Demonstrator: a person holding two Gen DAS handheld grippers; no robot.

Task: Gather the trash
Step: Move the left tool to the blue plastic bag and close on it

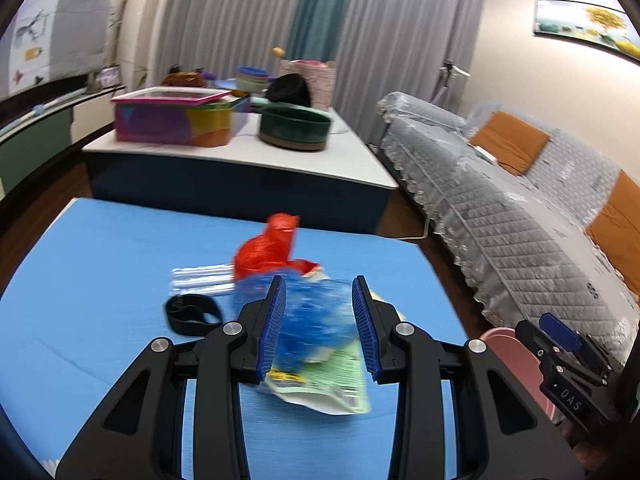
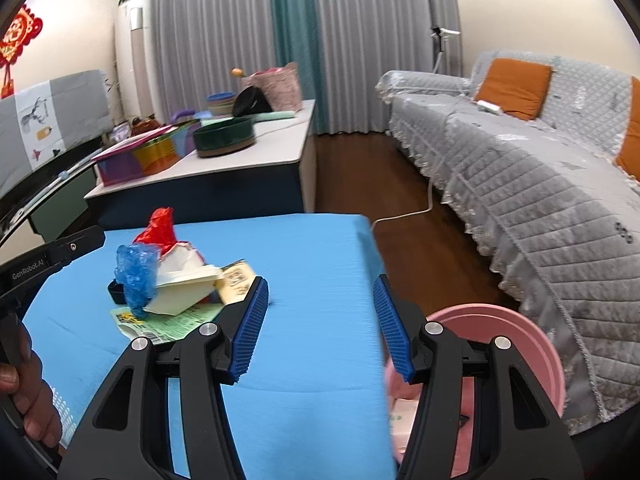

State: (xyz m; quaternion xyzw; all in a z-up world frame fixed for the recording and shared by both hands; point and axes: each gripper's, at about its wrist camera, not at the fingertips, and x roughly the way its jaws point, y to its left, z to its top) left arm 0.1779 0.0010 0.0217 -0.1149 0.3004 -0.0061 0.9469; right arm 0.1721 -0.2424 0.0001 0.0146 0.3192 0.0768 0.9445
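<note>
Your left hand-held gripper (image 1: 319, 322) sits nearest in the left wrist view, jaws partly apart w/ a blue plastic bag (image 1: 310, 320) between the pads; blur hides whether they press it, so can't tell if it's gripped. Trash pile on the blue desk (image 1: 100, 264): 1 red bag (image 1: 272, 246), 1 green-printed wrapper (image 1: 340, 384), 1 clear plastic piece (image 1: 202, 278), 1 black band (image 1: 192, 314). Right edge: your right hand-held gripper, partly cut off, over a pink bin (image 1: 498, 338).

Right wrist view: right hand-held gripper (image 2: 320, 324) stands open, nothing between the pads, only bare desk. Pile sits left of it, sharper here, and shows 1 cream carton (image 2: 184, 292) and 1 QR-code card (image 2: 236, 280), both barely visible in the other view. Pink bin's opening shows here beside the desk edge. Your hand (image 2: 24, 404) is cut off at lower left.
</note>
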